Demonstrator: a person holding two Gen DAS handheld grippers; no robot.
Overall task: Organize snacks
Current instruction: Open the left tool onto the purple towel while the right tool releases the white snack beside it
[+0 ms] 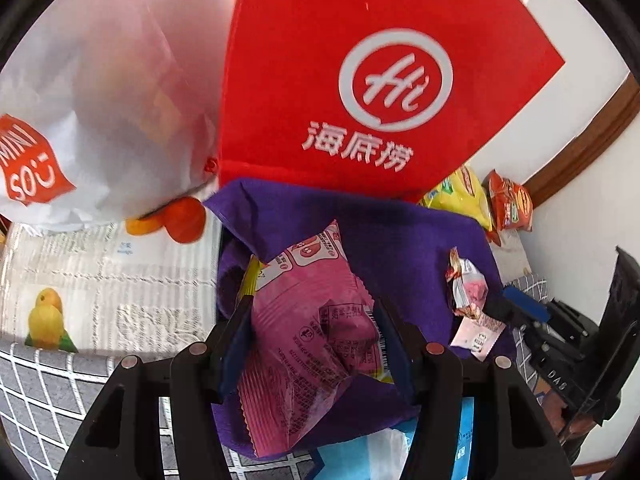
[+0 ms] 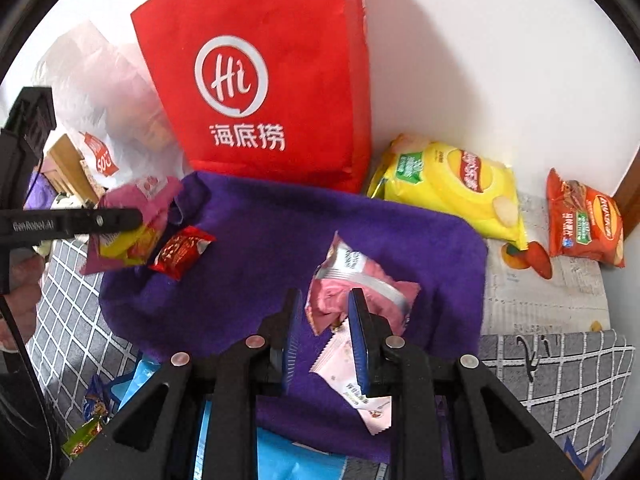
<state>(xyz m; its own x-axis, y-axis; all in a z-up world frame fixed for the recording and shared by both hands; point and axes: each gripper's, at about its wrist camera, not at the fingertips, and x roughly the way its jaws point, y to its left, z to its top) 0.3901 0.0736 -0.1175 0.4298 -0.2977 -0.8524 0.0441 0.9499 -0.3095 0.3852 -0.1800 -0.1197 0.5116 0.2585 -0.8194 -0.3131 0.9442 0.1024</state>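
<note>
My left gripper (image 1: 312, 316) is shut on a large pink snack packet (image 1: 312, 320), held above a purple cloth (image 1: 400, 236). In the right wrist view that left gripper (image 2: 120, 216) comes in from the left with the same packet (image 2: 132, 208). My right gripper (image 2: 324, 304) is shut on the crumpled end of a small pink packet (image 2: 360, 280) over the purple cloth (image 2: 260, 232). A pale pink sachet (image 2: 344, 364) lies under its right finger. A small red packet (image 2: 180, 252) rests on the cloth's left part.
A red tote bag (image 2: 260, 80) stands upright behind the cloth, with a white plastic bag (image 1: 112, 100) to its left. A yellow crisp bag (image 2: 452, 188) and an orange one (image 2: 584, 224) lie at the right by the white wall. A grey checked cover (image 2: 560, 380) lies underneath.
</note>
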